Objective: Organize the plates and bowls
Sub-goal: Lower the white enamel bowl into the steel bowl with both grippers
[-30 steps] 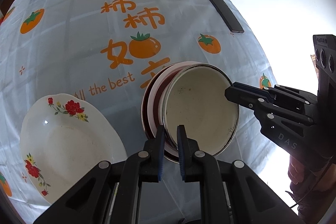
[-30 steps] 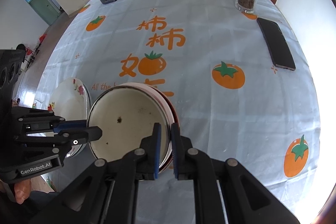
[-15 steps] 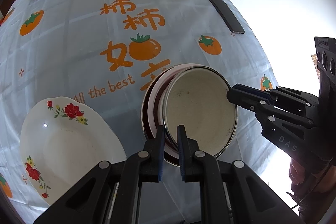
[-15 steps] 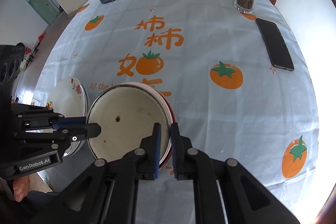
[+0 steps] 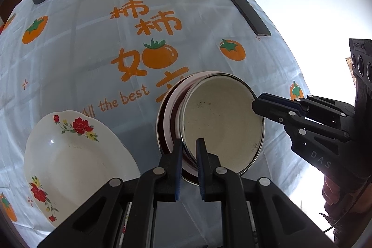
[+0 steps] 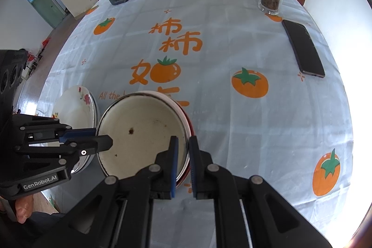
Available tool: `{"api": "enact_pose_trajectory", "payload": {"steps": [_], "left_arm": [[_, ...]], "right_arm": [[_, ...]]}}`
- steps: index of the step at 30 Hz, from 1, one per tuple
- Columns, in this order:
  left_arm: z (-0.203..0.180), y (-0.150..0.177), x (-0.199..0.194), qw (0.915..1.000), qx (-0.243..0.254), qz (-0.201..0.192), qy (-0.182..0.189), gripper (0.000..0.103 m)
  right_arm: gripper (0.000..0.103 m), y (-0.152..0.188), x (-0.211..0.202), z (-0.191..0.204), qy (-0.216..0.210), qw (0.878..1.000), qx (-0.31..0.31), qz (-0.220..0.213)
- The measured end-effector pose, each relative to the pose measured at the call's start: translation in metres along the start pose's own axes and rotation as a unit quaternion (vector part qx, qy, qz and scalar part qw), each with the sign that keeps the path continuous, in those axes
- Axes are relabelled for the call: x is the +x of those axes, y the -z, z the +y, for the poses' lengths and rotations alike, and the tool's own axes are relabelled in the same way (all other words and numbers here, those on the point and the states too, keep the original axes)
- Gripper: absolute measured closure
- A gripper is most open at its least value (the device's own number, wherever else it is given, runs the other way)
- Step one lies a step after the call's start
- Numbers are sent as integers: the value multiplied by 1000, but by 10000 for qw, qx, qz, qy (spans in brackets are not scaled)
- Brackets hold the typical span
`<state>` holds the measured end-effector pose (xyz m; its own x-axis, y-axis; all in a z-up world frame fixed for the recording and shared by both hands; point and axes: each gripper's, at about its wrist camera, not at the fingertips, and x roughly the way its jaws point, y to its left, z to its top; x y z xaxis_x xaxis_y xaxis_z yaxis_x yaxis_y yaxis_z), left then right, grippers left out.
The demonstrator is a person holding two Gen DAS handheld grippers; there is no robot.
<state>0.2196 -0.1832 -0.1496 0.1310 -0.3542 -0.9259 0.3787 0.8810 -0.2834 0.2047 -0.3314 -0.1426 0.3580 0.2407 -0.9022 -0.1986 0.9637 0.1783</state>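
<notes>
Both grippers grip one rim: our left gripper (image 5: pixel 187 150) is clamped on the near-left edge of the bowl (image 5: pixel 220 124), and our right gripper (image 6: pixel 183 150) is pinched tight on its opposite edge. Over the last second almost nothing has changed; neither hand has shifted, and the bowl sits just as before inside the red-rimmed dish (image 5: pixel 171 108) under it. We judge the nesting done, with release next. Left of the bowl, the flowered plate (image 5: pixel 74 155) waits unstacked.
</notes>
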Motion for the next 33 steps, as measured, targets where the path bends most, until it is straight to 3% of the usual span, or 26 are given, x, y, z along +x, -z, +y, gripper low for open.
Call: {"api": "enact_pose_trajectory", "payload": {"steps": [33], "left_arm": [[-15,3,-5,9964,580,-268,-555,90]], "right_arm": [[93,4,6,-5,-51,10000,40,26]]}}
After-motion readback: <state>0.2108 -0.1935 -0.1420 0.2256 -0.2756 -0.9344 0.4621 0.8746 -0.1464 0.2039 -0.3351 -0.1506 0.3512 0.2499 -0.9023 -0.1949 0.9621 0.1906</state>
